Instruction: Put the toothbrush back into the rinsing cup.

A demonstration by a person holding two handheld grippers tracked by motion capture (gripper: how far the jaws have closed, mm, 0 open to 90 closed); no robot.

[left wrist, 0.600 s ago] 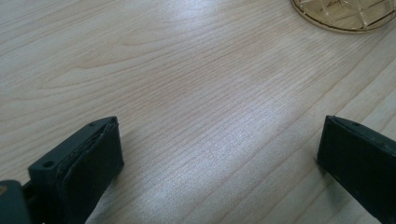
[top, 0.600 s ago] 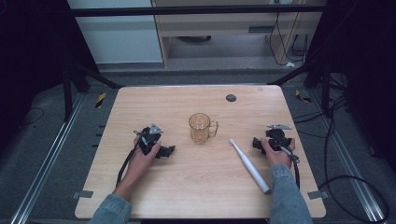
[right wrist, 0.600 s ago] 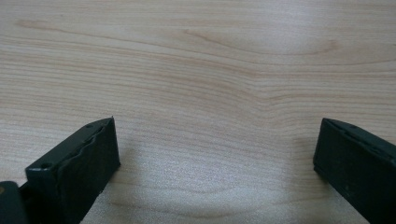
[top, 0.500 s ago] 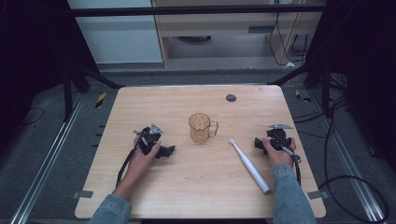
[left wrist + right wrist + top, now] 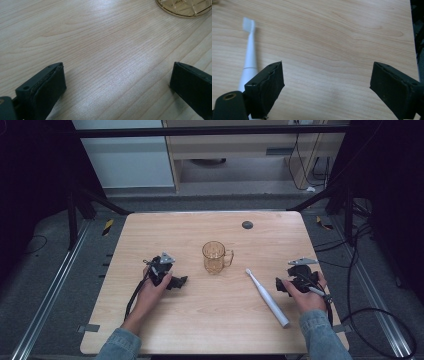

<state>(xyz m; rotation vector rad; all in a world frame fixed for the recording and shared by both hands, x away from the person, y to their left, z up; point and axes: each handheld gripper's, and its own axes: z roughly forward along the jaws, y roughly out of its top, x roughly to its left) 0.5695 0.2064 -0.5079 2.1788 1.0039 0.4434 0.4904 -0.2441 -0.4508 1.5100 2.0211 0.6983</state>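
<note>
An amber glass mug [image 5: 215, 257] stands upright at the middle of the wooden table [image 5: 210, 330], handle to the right. A white electric toothbrush [image 5: 267, 297] lies flat to its right, bristles toward the mug. My left gripper [image 5: 181, 282] rests on the table left of the mug, jaws open with bare wood between them; the mug's base [image 5: 185, 7] shows at the top right of the left gripper view. My right gripper [image 5: 281, 285] rests just right of the toothbrush [image 5: 249, 57], jaws wide open and empty, apart from the brush.
A small dark round disc [image 5: 247, 225] lies near the table's far edge. Cables trail from both grippers over the near edge. Dark floor, rails and a pale cabinet surround the table.
</note>
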